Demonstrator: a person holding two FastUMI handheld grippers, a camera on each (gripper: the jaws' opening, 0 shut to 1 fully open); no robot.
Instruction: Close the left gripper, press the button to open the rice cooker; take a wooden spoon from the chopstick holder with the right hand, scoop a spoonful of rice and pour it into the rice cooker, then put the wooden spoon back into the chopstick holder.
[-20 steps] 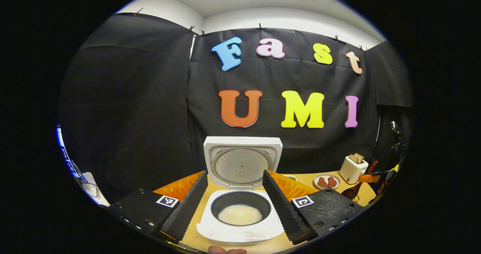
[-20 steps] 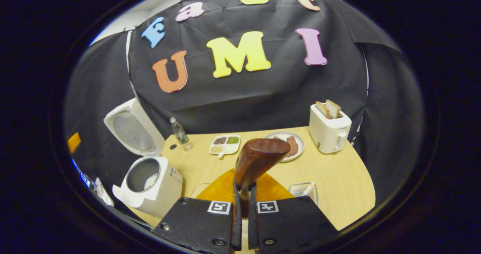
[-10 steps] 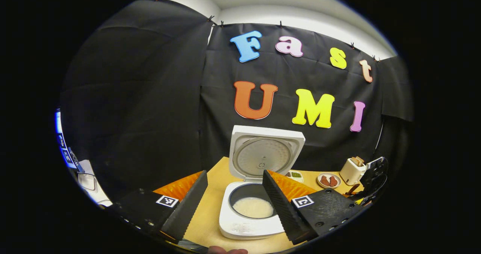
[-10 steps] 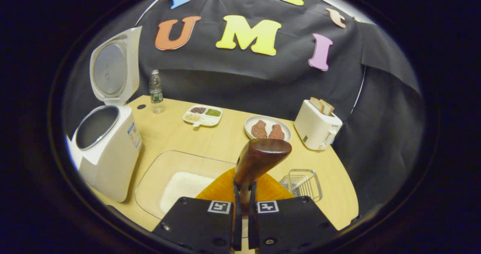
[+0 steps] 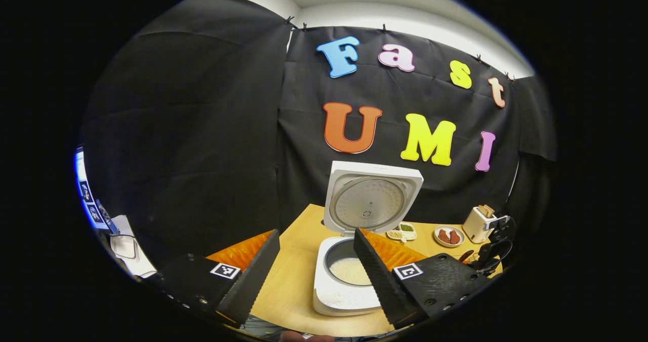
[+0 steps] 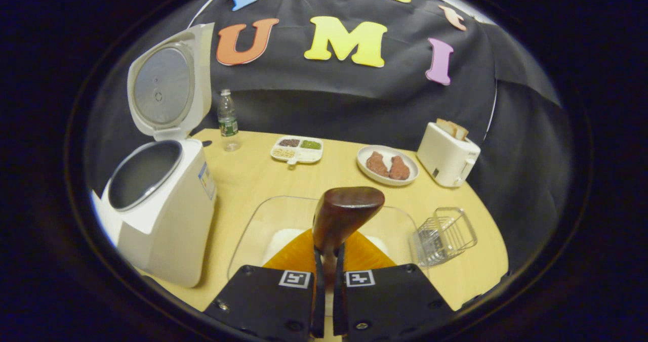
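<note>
The white rice cooker stands open with its lid upright and white rice in the pot. My left gripper is open, held back from the cooker, which shows between its fingers and toward the right one. My right gripper is shut on the handle of a dark wooden spoon, bowl pointing forward. The spoon hangs over a clear glass dish holding rice. The cooker stands left of that dish. The wire chopstick holder sits just right of it. The right gripper also shows at the far right.
On the wooden table at the back stand a water bottle, a divided dish of grains, a plate with meat pieces and a white toaster with bread. The table's edge curves away on the right.
My right gripper with the spoon has come down closer over the glass rice dish. My left gripper has swung left and back, so the cooker now sits right of centre in its view.
</note>
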